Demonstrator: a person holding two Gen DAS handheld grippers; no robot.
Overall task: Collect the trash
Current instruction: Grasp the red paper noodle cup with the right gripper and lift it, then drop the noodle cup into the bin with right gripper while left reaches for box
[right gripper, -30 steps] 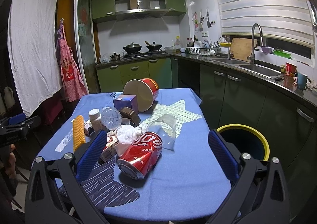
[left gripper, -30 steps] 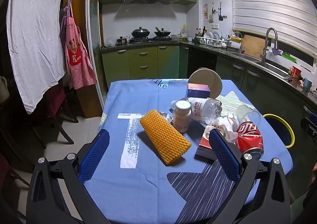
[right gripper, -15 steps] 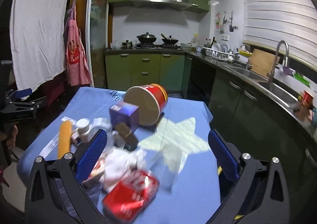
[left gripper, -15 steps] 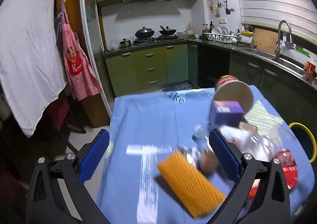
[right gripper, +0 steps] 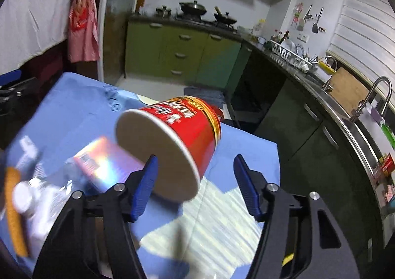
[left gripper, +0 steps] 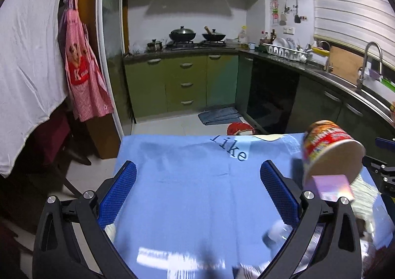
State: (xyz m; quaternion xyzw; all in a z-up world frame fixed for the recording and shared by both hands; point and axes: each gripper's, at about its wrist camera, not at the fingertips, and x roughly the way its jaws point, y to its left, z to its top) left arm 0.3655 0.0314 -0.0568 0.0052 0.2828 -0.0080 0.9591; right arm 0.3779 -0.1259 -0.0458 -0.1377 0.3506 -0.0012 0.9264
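A red instant-noodle cup (right gripper: 187,128) lies on its side on the blue tablecloth (right gripper: 74,101), its pale round base facing my right gripper (right gripper: 195,185). The jaws are closing, and the cup's base sits just ahead of them, overlapping the left finger (right gripper: 145,180); the pads do not press on it. A shiny purple box (right gripper: 103,163) leans against the cup's left side. Further left are a blurred white-capped bottle (right gripper: 24,197) and a yellow ribbed roll (right gripper: 12,207). My left gripper (left gripper: 197,192) is open over bare cloth, with the cup (left gripper: 325,140) and box (left gripper: 330,187) to its right.
The table's far edge (left gripper: 187,136) lies close ahead, with floor, a blue mat (left gripper: 219,115) and a red object (left gripper: 239,128) beyond. Green cabinets (left gripper: 185,81) line the back wall. The counter and sink tap (right gripper: 375,96) run along the right; a white sheet (left gripper: 27,57) hangs at left.
Both grippers have swept forward over the table toward its far end. The can and wrappers dropped out of view. The right gripper rolled, its jaws narrowed, and the noodle cup now looms close.
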